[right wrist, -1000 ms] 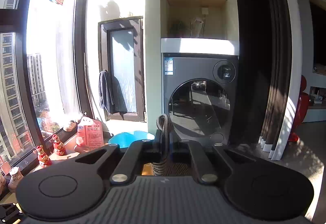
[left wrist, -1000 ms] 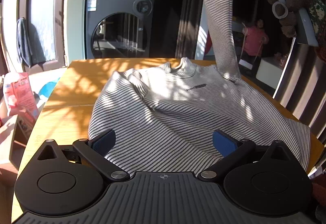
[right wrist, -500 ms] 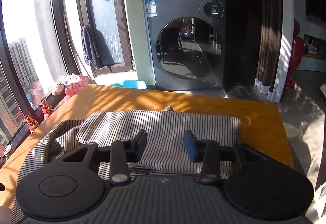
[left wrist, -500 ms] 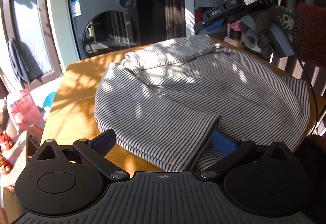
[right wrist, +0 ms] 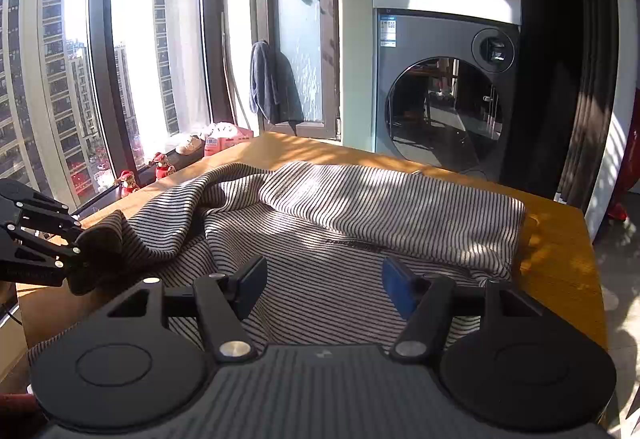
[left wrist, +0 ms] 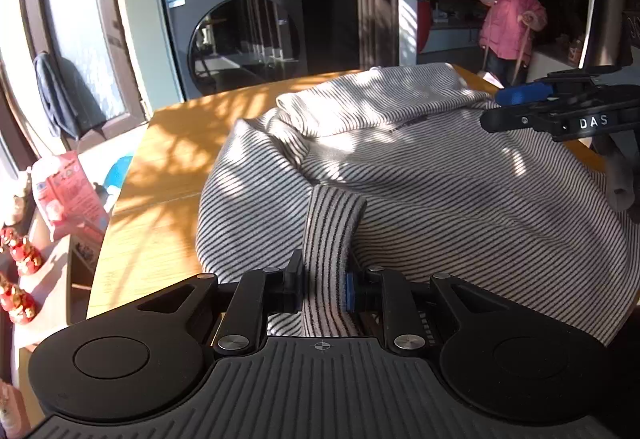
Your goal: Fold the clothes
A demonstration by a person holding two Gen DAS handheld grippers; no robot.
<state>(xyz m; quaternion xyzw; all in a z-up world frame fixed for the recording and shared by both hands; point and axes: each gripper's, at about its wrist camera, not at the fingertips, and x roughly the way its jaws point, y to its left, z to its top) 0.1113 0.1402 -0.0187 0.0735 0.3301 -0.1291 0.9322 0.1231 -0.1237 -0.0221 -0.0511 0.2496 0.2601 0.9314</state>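
Observation:
A grey-and-black striped sweater (left wrist: 440, 167) lies spread on the wooden table (left wrist: 180, 143). One sleeve (right wrist: 400, 199) is laid flat across its chest. My left gripper (left wrist: 324, 279) is shut on a raised fold of the sweater's near edge; in the right wrist view the left gripper (right wrist: 80, 259) shows at the left, pinching that fabric. My right gripper (right wrist: 324, 279) hovers low over the sweater (right wrist: 320, 303), its jaws opening with nothing between the blue pads. From the left wrist view the right gripper (left wrist: 508, 105) sits at the far right over the sweater.
A washing machine (left wrist: 236, 27) stands behind the table. A person in a pink jacket (left wrist: 508, 19) stands in the room beyond. A pink packet (left wrist: 64, 191) and red figurines (left wrist: 20, 259) sit by the window. The table's right edge (right wrist: 560, 239) drops to the floor.
The right gripper came down from holding the sleeve high, let it go across the sweater, and its jaws widened. The left gripper went from wide open to shut on the sweater's fold.

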